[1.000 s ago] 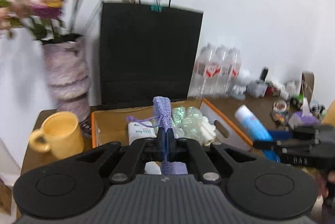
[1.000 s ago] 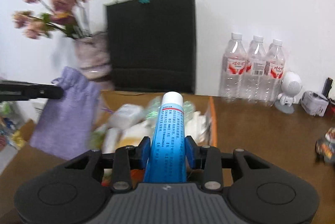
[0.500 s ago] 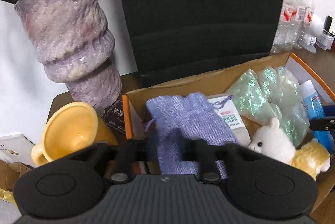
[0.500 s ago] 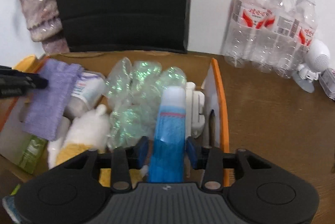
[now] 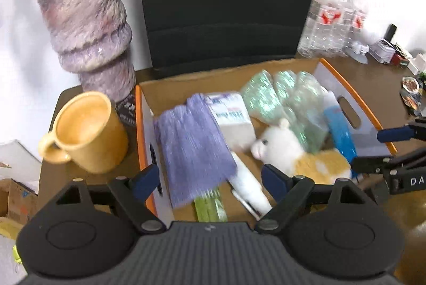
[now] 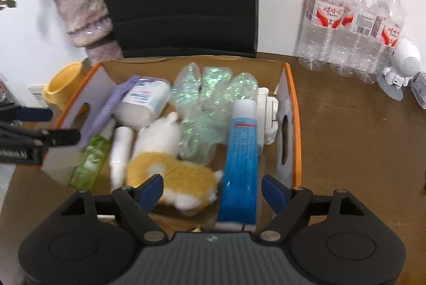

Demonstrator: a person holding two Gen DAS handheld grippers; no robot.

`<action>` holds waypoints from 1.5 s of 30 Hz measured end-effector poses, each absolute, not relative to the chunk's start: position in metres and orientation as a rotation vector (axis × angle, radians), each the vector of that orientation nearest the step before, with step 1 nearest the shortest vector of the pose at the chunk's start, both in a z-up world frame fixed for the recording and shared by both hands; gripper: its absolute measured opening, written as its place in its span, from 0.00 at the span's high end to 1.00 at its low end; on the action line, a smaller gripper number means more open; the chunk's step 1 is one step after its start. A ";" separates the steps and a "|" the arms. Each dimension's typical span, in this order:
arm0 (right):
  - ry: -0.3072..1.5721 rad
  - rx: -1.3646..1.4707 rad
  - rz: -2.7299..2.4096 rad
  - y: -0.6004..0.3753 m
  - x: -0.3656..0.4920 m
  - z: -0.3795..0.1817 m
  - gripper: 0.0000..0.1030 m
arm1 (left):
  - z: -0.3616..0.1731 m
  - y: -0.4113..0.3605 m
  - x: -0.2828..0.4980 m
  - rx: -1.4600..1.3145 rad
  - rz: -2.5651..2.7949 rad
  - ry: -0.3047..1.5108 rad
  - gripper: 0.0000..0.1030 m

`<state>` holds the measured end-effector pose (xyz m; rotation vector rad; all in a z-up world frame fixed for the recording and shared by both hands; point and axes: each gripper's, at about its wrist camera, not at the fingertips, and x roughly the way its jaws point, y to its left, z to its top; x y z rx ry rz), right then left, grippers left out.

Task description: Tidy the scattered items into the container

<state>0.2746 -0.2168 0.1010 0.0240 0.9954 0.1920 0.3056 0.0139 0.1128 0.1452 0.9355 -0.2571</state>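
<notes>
Both grippers are releasing over the cardboard box [image 6: 289, 88]. Left gripper [image 5: 210, 178] jaws are opening, clear of the purple cloth pouch [image 5: 191, 146], soft, light, pinchable anywhere. Right gripper [image 6: 211, 190] jaws are opening beside the blue tube [image 6: 239, 165], probably slippery; best taken mid-body.

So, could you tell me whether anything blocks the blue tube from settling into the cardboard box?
Nothing visible does: the blue tube lies between the opening right gripper jaws, already inside the cardboard box, beside the plush toy.
</notes>
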 end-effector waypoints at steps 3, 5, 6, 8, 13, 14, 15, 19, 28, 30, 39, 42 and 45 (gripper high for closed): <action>0.963 0.033 0.209 -0.214 0.249 0.109 0.18 | 0.121 0.013 0.275 0.150 -0.271 0.910 0.09; 0.941 0.048 0.235 -0.212 0.230 0.111 0.16 | 0.126 0.014 0.257 0.138 -0.273 0.893 0.04; 0.933 0.050 0.246 -0.211 0.219 0.110 0.16 | 0.128 0.015 0.248 0.133 -0.272 0.886 0.04; 0.921 0.046 0.262 -0.208 0.199 0.105 0.15 | 0.129 0.013 0.229 0.136 -0.271 0.870 0.04; 0.892 0.042 0.266 -0.204 0.149 0.079 0.14 | 0.119 0.010 0.180 0.089 -0.274 0.831 0.01; 0.891 0.055 0.265 -0.204 0.140 0.072 0.14 | 0.114 0.010 0.172 0.075 -0.269 0.831 0.01; 0.897 0.067 0.264 -0.204 0.132 0.065 0.14 | 0.109 0.009 0.163 0.063 -0.264 0.829 0.01; 0.963 0.070 0.251 -0.202 0.108 0.038 0.14 | 0.079 0.007 0.134 0.039 -0.273 0.849 0.01; 0.953 0.070 0.251 -0.198 0.056 0.026 0.14 | 0.047 0.015 0.074 -0.052 -0.251 0.876 0.00; 0.909 0.120 0.230 -0.202 0.048 0.024 0.14 | 0.039 0.013 0.065 -0.045 -0.251 0.880 0.00; 0.784 0.035 0.135 -0.196 0.019 0.006 0.13 | 0.019 0.008 0.029 -0.036 -0.191 0.839 0.00; 0.757 0.047 0.125 -0.199 0.012 0.003 0.12 | 0.014 0.006 0.021 0.002 -0.131 0.802 0.00; 0.738 0.064 0.118 -0.201 0.008 0.000 0.02 | 0.012 0.005 0.018 0.010 -0.117 0.777 0.00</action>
